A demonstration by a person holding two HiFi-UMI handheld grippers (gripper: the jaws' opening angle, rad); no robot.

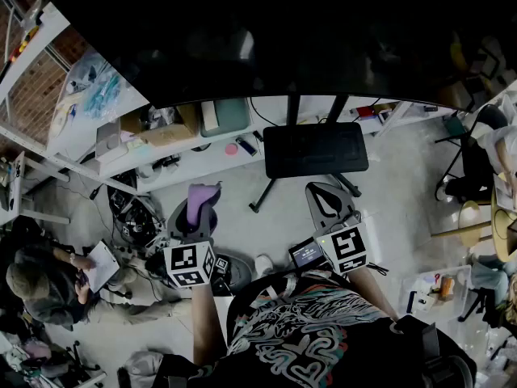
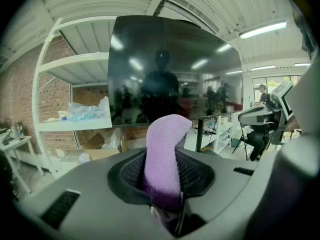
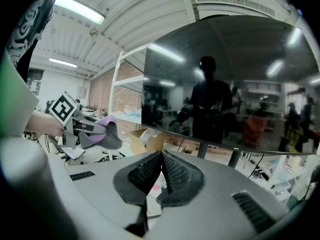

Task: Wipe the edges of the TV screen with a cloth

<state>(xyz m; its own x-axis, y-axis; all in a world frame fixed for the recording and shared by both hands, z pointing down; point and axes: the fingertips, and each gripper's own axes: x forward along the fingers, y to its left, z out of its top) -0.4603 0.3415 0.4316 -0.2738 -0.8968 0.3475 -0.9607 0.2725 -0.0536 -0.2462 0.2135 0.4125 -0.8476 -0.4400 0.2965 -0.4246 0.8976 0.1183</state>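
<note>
Closest in the head view, the wearer's patterned shirt (image 1: pixel 307 330) fills the lower edge and is cut off by the frame. Just ahead, the left gripper (image 2: pixel 162 176) has its jaws clamped on a purple cloth (image 2: pixel 164 154). The cloth's lower end is buried between the pads, and its free end stands up and curls over to the right. The right gripper (image 3: pixel 161 159) holds nothing; its ribbed pads are pressed together at the tips, with only a thin slit lower down. In the right gripper view the left gripper shows off to the left, well apart from the right one, with the cloth poking from it. Neither gripper touches the TV screen (image 2: pixel 172 69).

Beyond them the dark flat base of the TV stand (image 1: pixel 315 149) sits on the pale floor (image 1: pixel 388 184). The screen is dark and shows only reflections, a standing silhouette and ceiling lights. Its top is cut off in the head view, and its right end runs out of the right gripper view. In the left gripper view the cloth hides part of its bottom edge. Behind it stands a white shelf rack (image 2: pixel 75 64) with cardboard boxes (image 2: pixel 95 151) beneath, partly hidden by the screen. At the far left of the head view a seated person (image 1: pixel 40 285) holds papers (image 1: pixel 101 265); it is too dim there to tell more.
</note>
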